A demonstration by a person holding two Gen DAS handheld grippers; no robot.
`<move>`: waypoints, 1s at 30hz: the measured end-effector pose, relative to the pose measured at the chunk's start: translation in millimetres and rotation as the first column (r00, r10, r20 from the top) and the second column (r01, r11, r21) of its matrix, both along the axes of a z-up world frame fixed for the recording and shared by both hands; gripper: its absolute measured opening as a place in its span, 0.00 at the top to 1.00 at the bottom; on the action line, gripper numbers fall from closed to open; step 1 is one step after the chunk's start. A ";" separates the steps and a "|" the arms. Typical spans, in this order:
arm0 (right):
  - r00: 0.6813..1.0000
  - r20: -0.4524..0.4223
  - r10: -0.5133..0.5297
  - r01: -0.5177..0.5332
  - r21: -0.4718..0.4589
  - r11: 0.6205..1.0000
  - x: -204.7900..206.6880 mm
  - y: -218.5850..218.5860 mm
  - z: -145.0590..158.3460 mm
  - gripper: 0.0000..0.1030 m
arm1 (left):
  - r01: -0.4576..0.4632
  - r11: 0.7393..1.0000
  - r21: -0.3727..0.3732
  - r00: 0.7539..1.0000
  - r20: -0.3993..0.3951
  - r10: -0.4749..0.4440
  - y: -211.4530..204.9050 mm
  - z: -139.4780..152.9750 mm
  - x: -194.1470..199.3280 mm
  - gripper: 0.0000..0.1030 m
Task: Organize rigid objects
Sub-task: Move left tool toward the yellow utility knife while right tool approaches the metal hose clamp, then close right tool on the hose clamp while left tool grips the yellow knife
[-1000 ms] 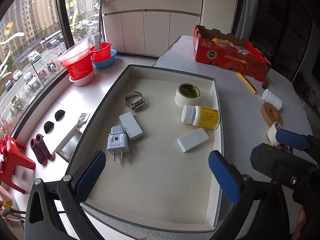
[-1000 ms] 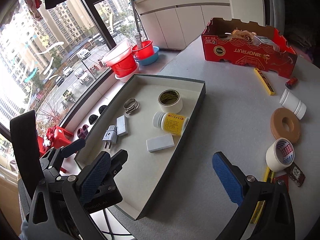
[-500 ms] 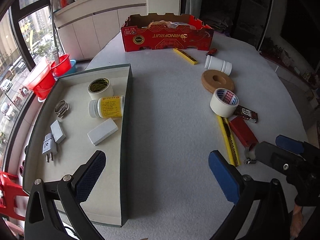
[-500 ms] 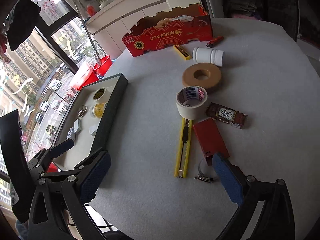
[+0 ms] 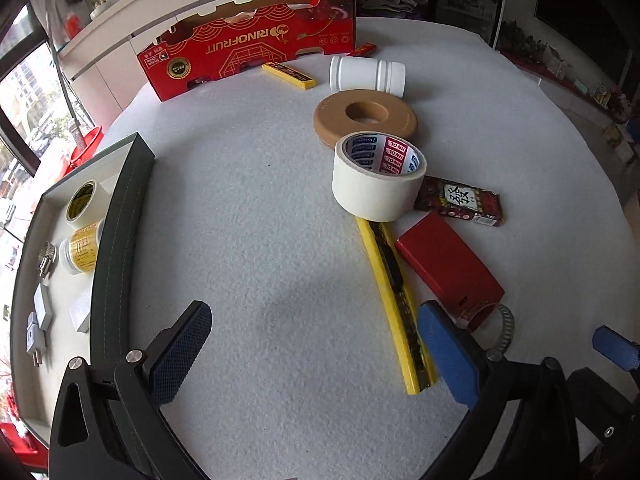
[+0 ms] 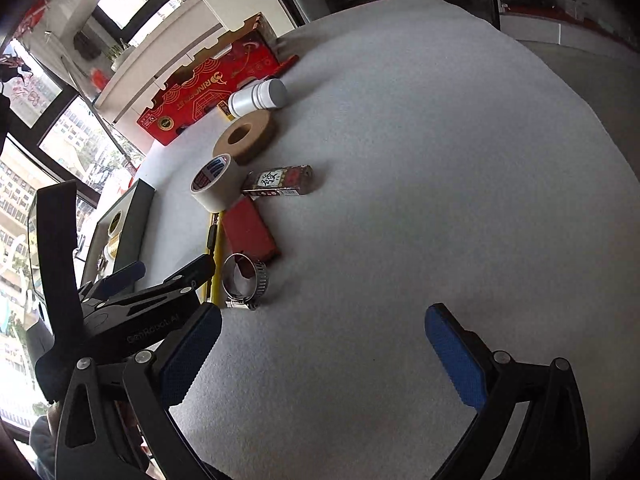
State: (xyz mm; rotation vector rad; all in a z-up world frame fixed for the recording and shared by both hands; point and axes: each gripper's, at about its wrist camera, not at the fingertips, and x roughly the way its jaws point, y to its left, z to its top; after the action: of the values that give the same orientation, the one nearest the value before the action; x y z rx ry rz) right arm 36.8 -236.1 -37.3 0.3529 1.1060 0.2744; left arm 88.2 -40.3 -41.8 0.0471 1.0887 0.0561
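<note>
Left wrist view, item list. Left gripper [image 5: 316, 354]: fingers spread wide, nothing between them, hovering over bare grey table [image 5: 248, 208]. Yellow utility knife [image 5: 394, 300]: flat on the table, its near end just inside the right-hand finger of this gripper, its far end tucked under the white tape roll [image 5: 378, 174]. Red flat box [image 5: 448, 266]: beside the knife on its right, close to it. Metal hose clamp [image 5: 505, 330]: at the near corner of the red box, partly hidden behind the finger. Dark printed packet [image 5: 460, 200]: just right of the tape roll. Tan ring [image 5: 365, 118]: behind the tape roll. White bottle [image 5: 367, 74]: on its side beyond the ring. Small yellow bar [image 5: 288, 76] and red lighter [image 5: 362, 49]: near the red carton [image 5: 248, 48] at the far edge. Tray [image 5: 116, 248]: at left, well apart from the gripper, holding a small tape roll [image 5: 82, 202], yellow-label bottle [image 5: 80, 250], second clamp [image 5: 46, 256], white blocks and a plug [image 5: 34, 336].

Right wrist view. Right gripper [image 6: 320, 354]: fingers spread wide, empty, over bare table. The hose clamp [image 6: 244, 278] stands on edge ahead of the left-hand finger, outside the gap, touching the red box's near end.
</note>
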 end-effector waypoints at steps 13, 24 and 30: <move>0.998 0.001 0.068 -0.067 -0.108 0.992 1.7 22.3 -8.9 0.01 | -0.058 0.998 0.011 0.998 0.024 0.058 21.6 -8.7 19.2 0.00; 0.966 0.056 0.253 -0.214 -0.381 0.900 29.3 94.6 -20.6 0.01 | -0.069 0.998 0.008 0.997 0.040 0.068 33.0 -6.1 22.0 0.00; 0.960 0.121 0.254 -0.193 -0.373 0.908 23.2 91.0 -22.4 0.00 | -0.041 0.999 0.011 0.997 0.071 0.040 24.6 -6.7 24.0 0.00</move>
State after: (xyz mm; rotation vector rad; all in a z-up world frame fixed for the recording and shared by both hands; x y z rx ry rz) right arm 60.0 -145.1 -59.7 -0.1243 1.0059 0.2930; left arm 112.2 -15.6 -48.5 0.0336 1.0184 0.1001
